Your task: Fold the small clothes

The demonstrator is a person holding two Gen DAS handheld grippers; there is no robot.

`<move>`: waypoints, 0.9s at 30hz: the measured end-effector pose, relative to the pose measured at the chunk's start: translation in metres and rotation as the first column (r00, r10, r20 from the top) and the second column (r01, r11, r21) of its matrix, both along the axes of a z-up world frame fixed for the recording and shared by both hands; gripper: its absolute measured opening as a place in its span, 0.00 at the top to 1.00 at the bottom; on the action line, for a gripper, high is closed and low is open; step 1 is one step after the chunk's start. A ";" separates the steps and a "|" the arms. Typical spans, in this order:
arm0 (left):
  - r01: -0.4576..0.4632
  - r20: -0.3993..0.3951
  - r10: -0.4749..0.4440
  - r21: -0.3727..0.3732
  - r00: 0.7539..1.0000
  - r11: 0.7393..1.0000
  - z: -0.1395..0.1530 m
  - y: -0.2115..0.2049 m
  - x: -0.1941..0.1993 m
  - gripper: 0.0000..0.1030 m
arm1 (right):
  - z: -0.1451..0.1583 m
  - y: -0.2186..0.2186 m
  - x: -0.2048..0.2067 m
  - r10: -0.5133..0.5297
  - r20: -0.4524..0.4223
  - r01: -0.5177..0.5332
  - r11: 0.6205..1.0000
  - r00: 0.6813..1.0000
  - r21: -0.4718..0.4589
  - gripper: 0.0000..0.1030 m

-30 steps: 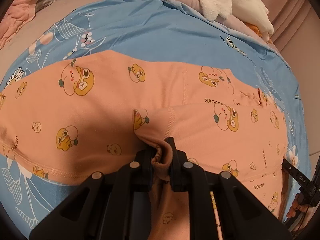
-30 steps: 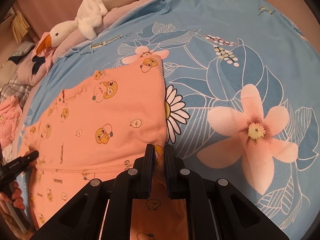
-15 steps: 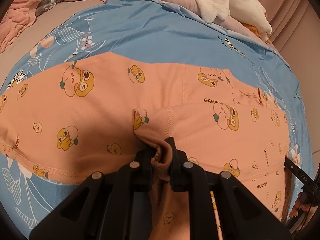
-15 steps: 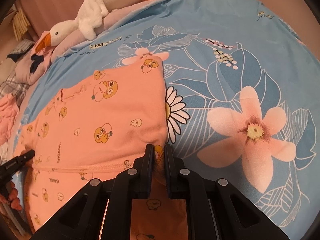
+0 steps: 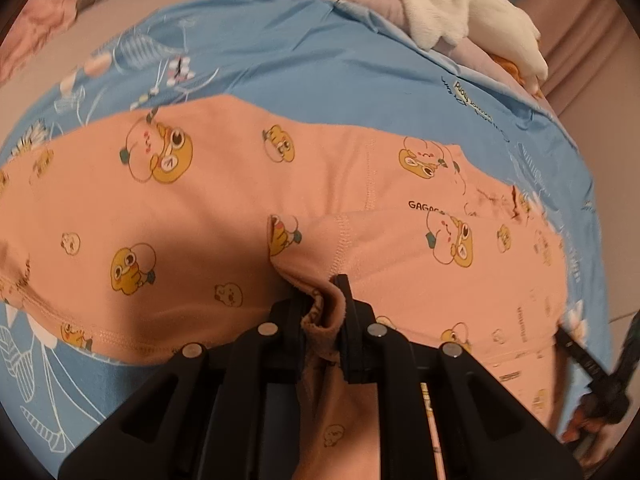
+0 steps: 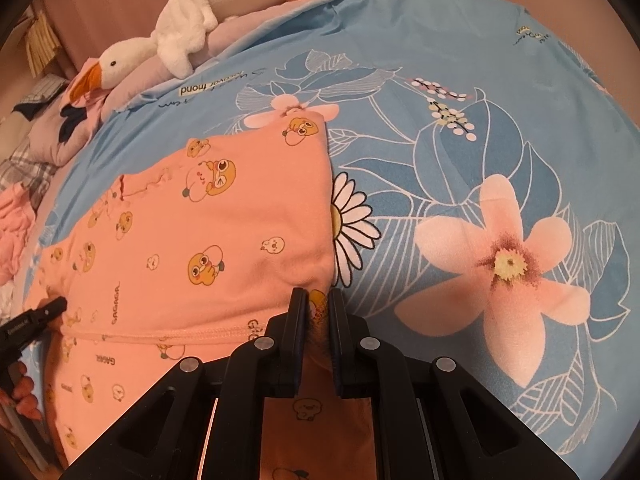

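Observation:
An orange child's garment [image 5: 224,216] printed with cartoon ducks lies spread on a blue floral sheet [image 5: 304,60]. My left gripper [image 5: 324,300] is shut on a bunched fold of its cloth, lifted a little off the layer below. In the right wrist view the same garment [image 6: 224,232] covers the left half, its right edge beside a printed daisy. My right gripper [image 6: 318,312] is shut on the garment's lower right corner. The other gripper's tip [image 6: 44,312] and fingers of a hand show at the far left.
A white plush goose [image 6: 168,36] lies on pink-grey bedding [image 6: 240,28] at the head of the bed. Crumpled pink and plaid clothes [image 6: 20,184] sit at the far left. The blue sheet [image 6: 500,160] stretches flat to the right of the garment.

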State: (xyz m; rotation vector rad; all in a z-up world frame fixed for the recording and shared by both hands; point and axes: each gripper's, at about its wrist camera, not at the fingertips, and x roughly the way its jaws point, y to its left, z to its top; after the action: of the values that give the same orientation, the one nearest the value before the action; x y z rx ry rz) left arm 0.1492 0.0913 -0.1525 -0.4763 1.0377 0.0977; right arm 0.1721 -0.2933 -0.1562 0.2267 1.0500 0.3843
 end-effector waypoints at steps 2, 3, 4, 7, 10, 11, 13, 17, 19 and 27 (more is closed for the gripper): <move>-0.007 -0.015 0.006 -0.038 1.000 0.999 0.004 0.002 -0.001 0.83 | 0.001 0.000 0.001 0.002 -0.007 -0.002 1.000 1.000 -0.004 0.91; -0.004 -0.018 0.003 -0.046 1.000 0.999 0.008 0.002 -0.004 0.78 | 0.001 0.000 0.002 0.003 -0.010 -0.003 1.000 1.000 0.000 0.91; 0.004 -0.013 -0.005 -0.039 1.000 0.999 0.012 -0.001 -0.008 0.73 | 0.002 -0.001 0.003 0.003 -0.015 -0.003 1.000 1.000 0.007 0.91; 0.019 0.013 -0.019 0.021 1.000 1.000 0.032 -0.008 -0.023 0.42 | 0.007 -0.006 0.002 0.019 -0.027 -0.018 0.999 0.999 0.027 0.68; 0.000 0.074 -0.004 0.053 0.997 0.999 0.057 -0.004 -0.044 0.26 | 0.025 -0.017 -0.010 -0.041 0.022 0.040 0.999 0.999 0.028 0.30; -0.021 0.097 0.016 0.052 0.995 0.998 0.069 0.001 -0.054 0.20 | 0.034 -0.021 -0.016 -0.051 0.058 0.049 0.998 0.997 0.032 0.30; -0.066 0.135 0.060 0.039 0.989 0.997 0.083 0.011 -0.069 0.13 | 0.052 -0.028 -0.026 -0.064 0.107 0.059 0.997 0.992 0.049 0.30; -0.152 0.202 0.141 0.040 0.969 0.988 0.106 0.027 -0.098 0.06 | 0.092 -0.045 -0.049 -0.100 0.200 0.077 0.990 0.975 0.120 0.17; -0.188 0.218 0.168 0.074 0.961 0.979 0.111 0.036 -0.110 0.06 | 0.112 -0.049 -0.063 -0.101 0.252 0.069 0.989 0.962 0.132 0.12; -0.357 0.206 0.342 0.041 0.917 0.933 0.100 0.094 -0.143 0.06 | 0.141 -0.031 -0.094 -0.064 0.351 0.026 0.993 0.934 0.111 0.11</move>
State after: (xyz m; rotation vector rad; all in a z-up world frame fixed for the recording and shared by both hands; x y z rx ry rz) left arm 0.0064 0.1850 -0.0528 -0.5855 0.7436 0.4020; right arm 0.0778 -0.3244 -0.0148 0.2641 0.6684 0.4216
